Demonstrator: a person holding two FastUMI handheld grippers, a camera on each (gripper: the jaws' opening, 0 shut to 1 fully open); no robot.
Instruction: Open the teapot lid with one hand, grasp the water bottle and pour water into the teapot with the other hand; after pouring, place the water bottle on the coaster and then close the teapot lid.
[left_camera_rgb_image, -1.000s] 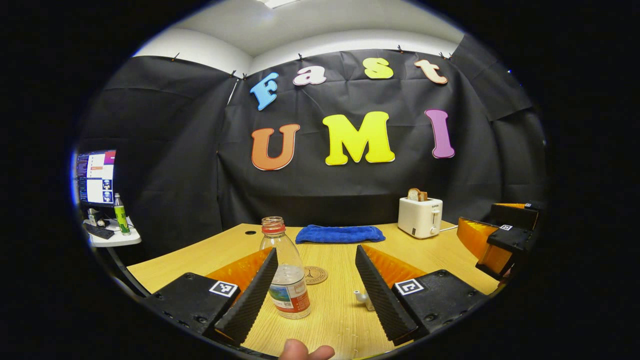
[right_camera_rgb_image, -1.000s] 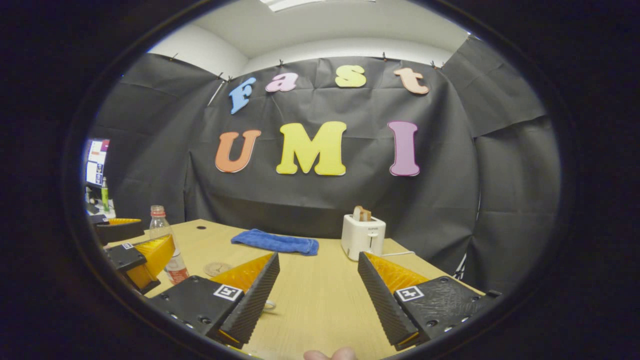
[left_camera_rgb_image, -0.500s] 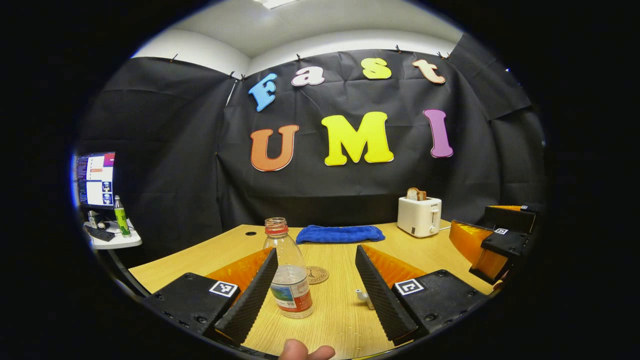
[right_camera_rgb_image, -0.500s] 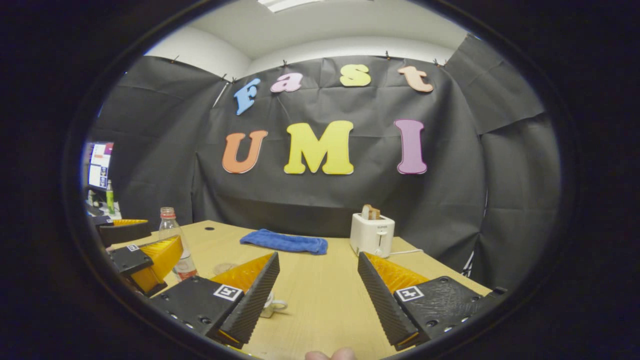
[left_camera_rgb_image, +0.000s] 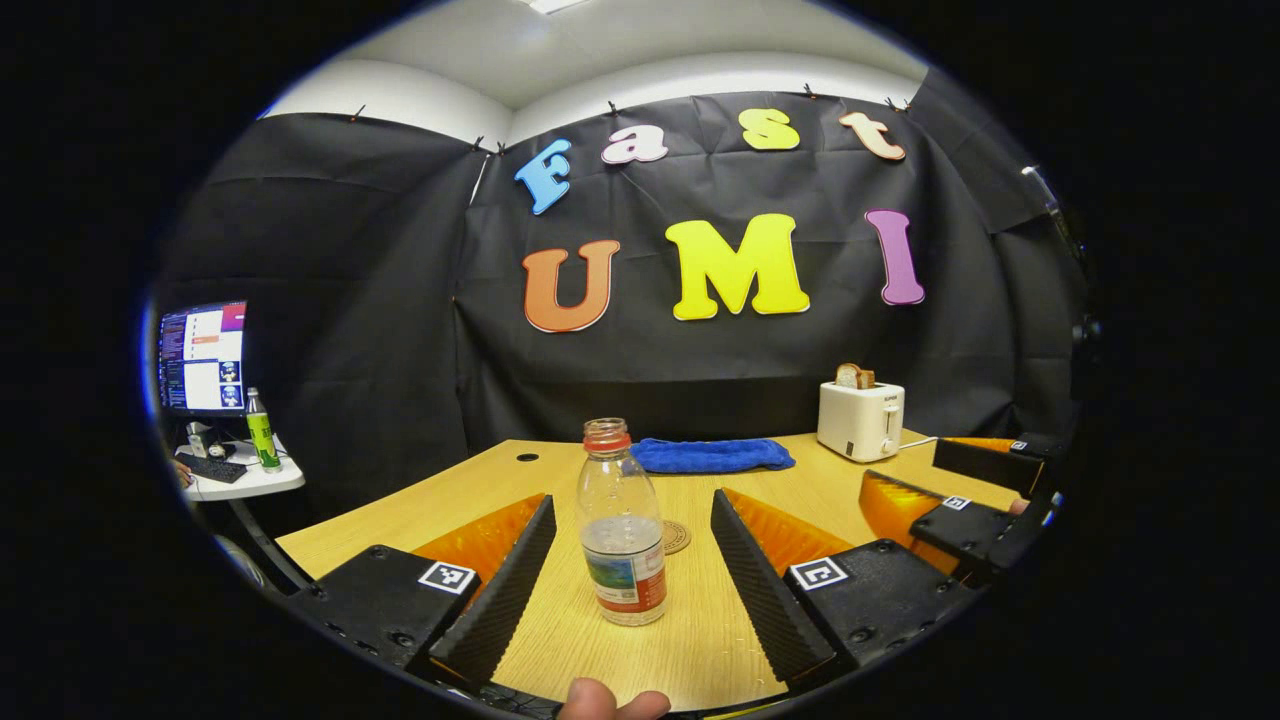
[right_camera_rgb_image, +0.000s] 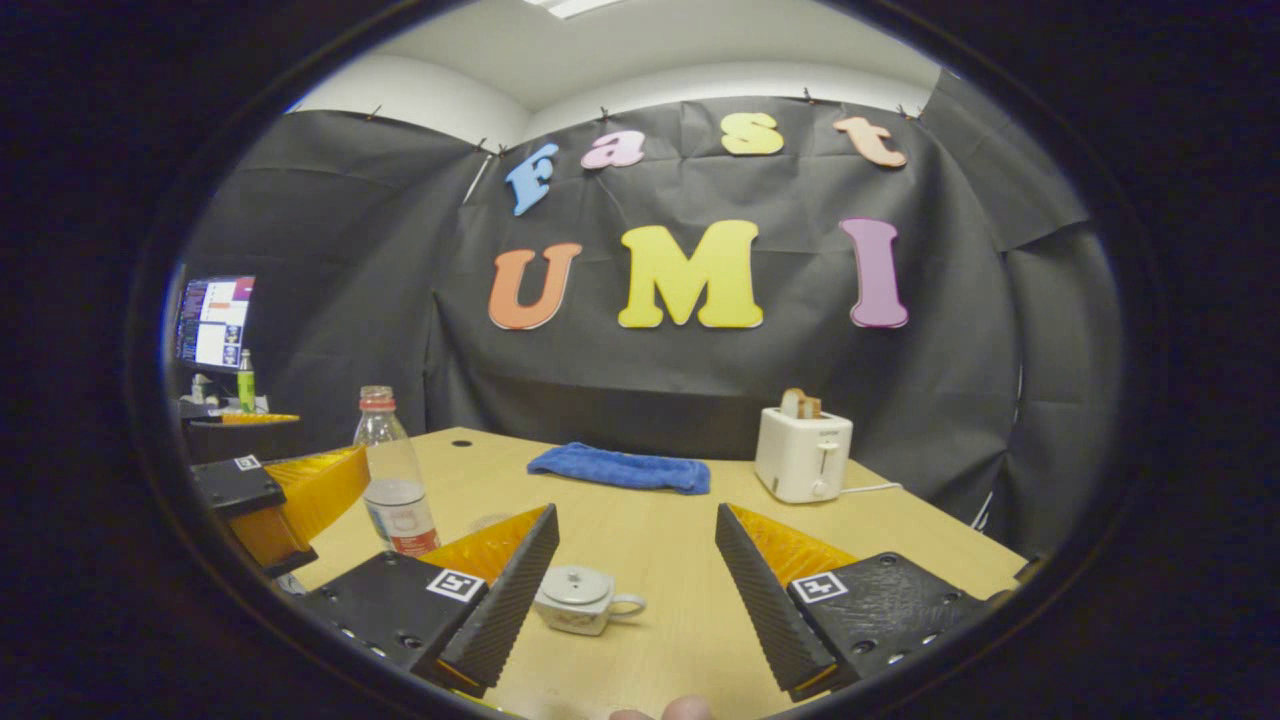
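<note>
Bottle (left_camera_rgb_image: 622, 535) on table (left_camera_rgb_image: 420, 510), coaster (left_camera_rgb_image: 676, 536) just behind; towel (left_camera_rgb_image: 712, 455), toaster (left_camera_rgb_image: 860, 420) at back.

Left gripper (left_camera_rgb_image: 635, 575): jaws spread wide, level, gripping nothing.
Right gripper (right_camera_rgb_image: 637, 585): jaws spread wide, level, gripping nothing.
Fingertip (left_camera_rgb_image: 610, 700): at the left gripper view's bottom edge.

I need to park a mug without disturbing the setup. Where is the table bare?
Bare wood lies between the blue towel and the teapot, and right of the teapot, in front of the toaster. It is crowded near the water bottle, where the coaster and the left gripper sit.
</note>
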